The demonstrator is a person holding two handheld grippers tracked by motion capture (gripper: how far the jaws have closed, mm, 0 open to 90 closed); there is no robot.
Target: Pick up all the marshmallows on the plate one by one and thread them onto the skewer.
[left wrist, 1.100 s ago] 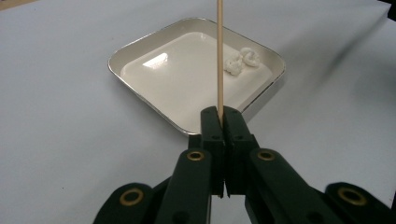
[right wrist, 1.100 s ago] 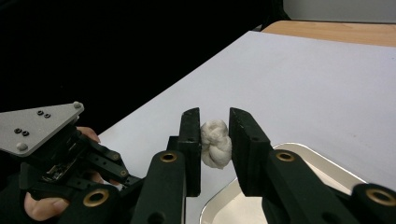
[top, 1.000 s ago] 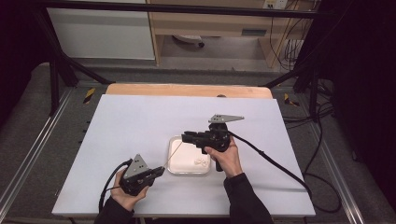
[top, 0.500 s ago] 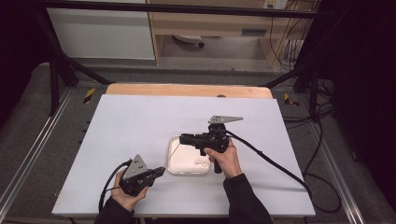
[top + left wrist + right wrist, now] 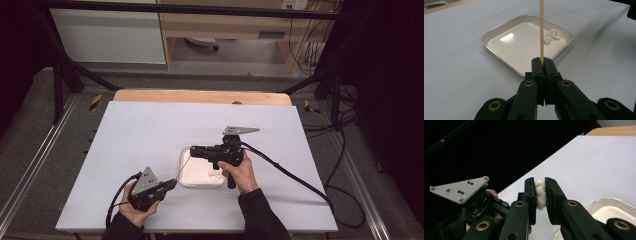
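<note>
Wooden and thin, a skewer (image 5: 541, 30) stands pinched between the jaws of the left gripper (image 5: 543, 62), which are pressed together on its lower end with no gap left beside it. In the left gripper view the stick rises straight from the jaw tips toward twelve o'clock and runs out of the top of the picture, crossing over a square white tray (image 5: 499, 30) that lies on the pale worktop (image 5: 454, 65). Two small white pieces (image 5: 552, 36) lie in the tray at about one o'clock from the jaw tips, just beside the stick's line, though whether they touch it I cannot tell.

The right gripper (image 5: 540, 192) has a soft white lump (image 5: 540, 195) between its jaws. The jaws have just been closing, and both inner faces now press on the lump, which is squeezed narrow and fills the slim gap between them. A corner of the tray (image 5: 609, 203) shows at four o'clock from those jaws.

In the high view the left gripper (image 5: 170, 185) sits at seven o'clock from the tray (image 5: 187, 177), its skewer (image 5: 184, 162) slanting up toward one o'clock. The right gripper (image 5: 192, 150) is held over the tray's far edge, jaws pointing to nine o'clock.
</note>
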